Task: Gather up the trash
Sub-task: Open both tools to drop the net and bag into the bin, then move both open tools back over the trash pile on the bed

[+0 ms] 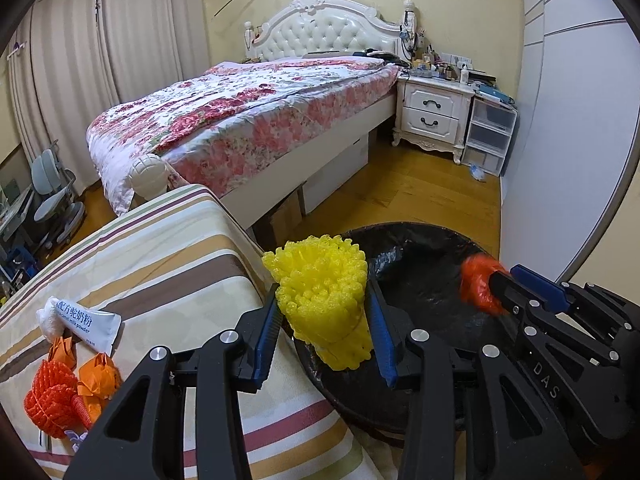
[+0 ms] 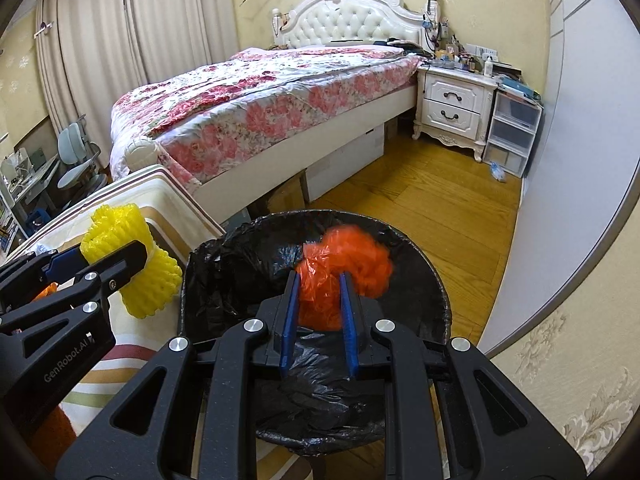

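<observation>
My left gripper (image 1: 326, 300) is shut on a yellow foam net sleeve (image 1: 320, 280), held at the near rim of a bin lined with a black bag (image 1: 420, 280). My right gripper (image 2: 318, 280) is shut on a crumpled orange plastic bag (image 2: 352, 264) and holds it over the open bin (image 2: 224, 272). In the right wrist view the left gripper (image 2: 132, 256) with the yellow sleeve (image 2: 124, 240) sits left of the bin. On the striped cloth (image 1: 160, 256) lie a white milk powder sachet (image 1: 92, 326), an orange foam net (image 1: 50, 400) and orange wrappers (image 1: 94, 384).
A bed with a floral cover (image 1: 240, 120) stands behind the striped surface. A white nightstand (image 1: 434, 114) and clear drawers (image 1: 490, 132) stand at the back right by a white wall panel (image 1: 580, 140). Wooden floor (image 2: 440, 208) lies past the bin.
</observation>
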{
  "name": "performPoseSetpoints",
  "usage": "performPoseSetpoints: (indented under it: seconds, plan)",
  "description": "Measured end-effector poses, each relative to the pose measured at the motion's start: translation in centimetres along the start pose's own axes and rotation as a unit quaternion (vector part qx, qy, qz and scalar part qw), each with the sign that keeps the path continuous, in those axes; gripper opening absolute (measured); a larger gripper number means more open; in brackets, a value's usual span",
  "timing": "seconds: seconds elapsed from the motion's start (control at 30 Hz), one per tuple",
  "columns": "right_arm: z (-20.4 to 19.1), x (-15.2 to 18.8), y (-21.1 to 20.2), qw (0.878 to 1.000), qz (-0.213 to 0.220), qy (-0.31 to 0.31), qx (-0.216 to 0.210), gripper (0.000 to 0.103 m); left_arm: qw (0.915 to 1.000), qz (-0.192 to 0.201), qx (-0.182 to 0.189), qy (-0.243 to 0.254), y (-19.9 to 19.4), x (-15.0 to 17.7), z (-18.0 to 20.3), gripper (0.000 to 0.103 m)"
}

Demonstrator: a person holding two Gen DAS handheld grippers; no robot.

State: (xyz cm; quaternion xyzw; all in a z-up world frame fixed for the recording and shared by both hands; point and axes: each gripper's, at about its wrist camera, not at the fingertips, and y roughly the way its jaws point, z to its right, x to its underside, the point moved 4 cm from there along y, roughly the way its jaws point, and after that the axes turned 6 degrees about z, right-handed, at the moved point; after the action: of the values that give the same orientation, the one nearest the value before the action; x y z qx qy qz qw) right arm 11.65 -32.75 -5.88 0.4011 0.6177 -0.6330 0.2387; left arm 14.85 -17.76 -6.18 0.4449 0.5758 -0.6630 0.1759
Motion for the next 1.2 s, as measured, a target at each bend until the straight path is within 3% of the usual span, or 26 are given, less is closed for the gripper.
performPoseSetpoints:
  seconds: [0.07, 0.2, 0.33, 0.4, 0.8, 1.2]
  plan:
    - [0.2, 0.0, 0.2, 1.0, -0.001, 0.002, 0.001, 0.019, 1.0, -0.003, -0.002, 0.002, 0.3, 0.1, 0.3, 0.044]
    - [0.6, -0.1, 0.4, 1.0, 0.0, 0.006, 0.003, 0.02, 1.0, -0.006, -0.004, 0.0, 0.7, 0.2, 0.5, 0.064]
    - [0.8, -0.2, 0.4, 1.0, 0.0, 0.011, 0.006, 0.023, 0.9999, -0.002, -0.011, -0.003, 0.5, 0.2, 0.4, 0.075]
    - [0.9, -0.2, 0.3, 1.0, 0.001, 0.014, 0.008, 0.032, 0.9999, -0.003, -0.013, -0.002, 0.5, 0.2, 0.4, 0.077]
    - [0.6, 0.0, -1.1, 1.0, 0.009, 0.018, 0.018, 0.047, 0.9995, -0.003, -0.031, 0.004, -1.1, 0.3, -0.3, 0.078]
    - [-4.2, 3.1, -3.9, 1.0, -0.006, -0.006, -0.022, 0.048, 0.9977, -0.003, -0.067, -0.012, -6.8, 3.5, -4.4, 0.078]
